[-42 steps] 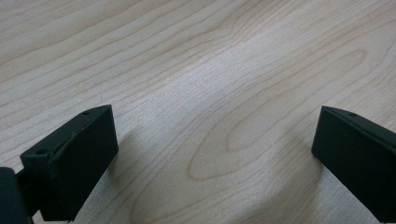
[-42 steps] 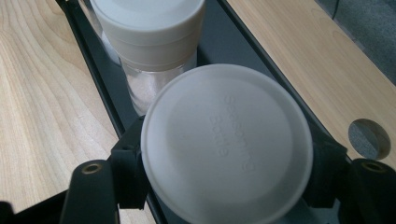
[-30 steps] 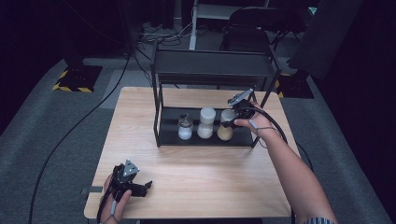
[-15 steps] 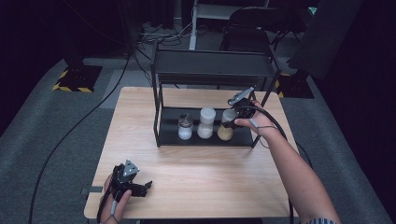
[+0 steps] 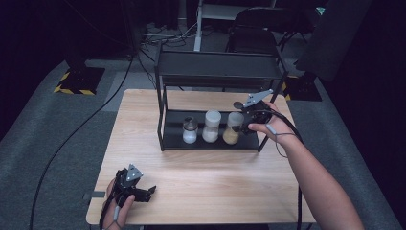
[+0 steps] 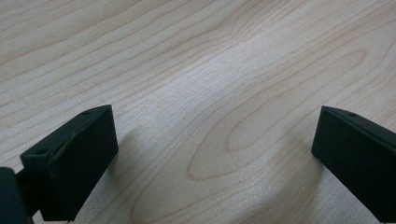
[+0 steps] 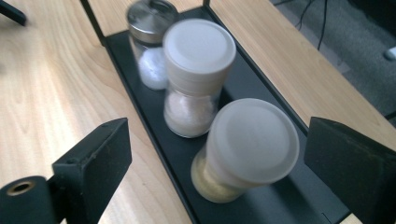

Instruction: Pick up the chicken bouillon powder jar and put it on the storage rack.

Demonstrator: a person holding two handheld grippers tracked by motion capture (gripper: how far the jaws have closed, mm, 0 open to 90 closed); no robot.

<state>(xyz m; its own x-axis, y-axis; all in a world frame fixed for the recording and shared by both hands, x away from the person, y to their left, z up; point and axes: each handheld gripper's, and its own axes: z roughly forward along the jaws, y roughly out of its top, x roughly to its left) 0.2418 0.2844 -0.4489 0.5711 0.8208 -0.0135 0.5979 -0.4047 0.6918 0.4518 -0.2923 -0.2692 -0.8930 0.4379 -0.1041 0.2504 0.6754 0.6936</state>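
Right gripper (image 7: 219, 163) hovered with jaws spread wide around the tan-filled jar (image 7: 245, 149) on the rack's lower shelf (image 7: 299, 196); left gripper (image 6: 210, 154) sat open-jawed on the table (image 6: 196, 60).

Light wood tabletop (image 5: 143, 120) stands on grey carpet floor (image 5: 43, 124), room dark all around. Black cable (image 5: 72, 139) runs over the carpet at left; yellow-black striped base (image 5: 74, 89) sits far left. Dark chair (image 5: 263, 21) behind.

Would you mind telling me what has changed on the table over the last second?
Nothing visibly changed. The right gripper still hovers open beside the tan-filled jar on the rack, and the left gripper still rests open on the table.
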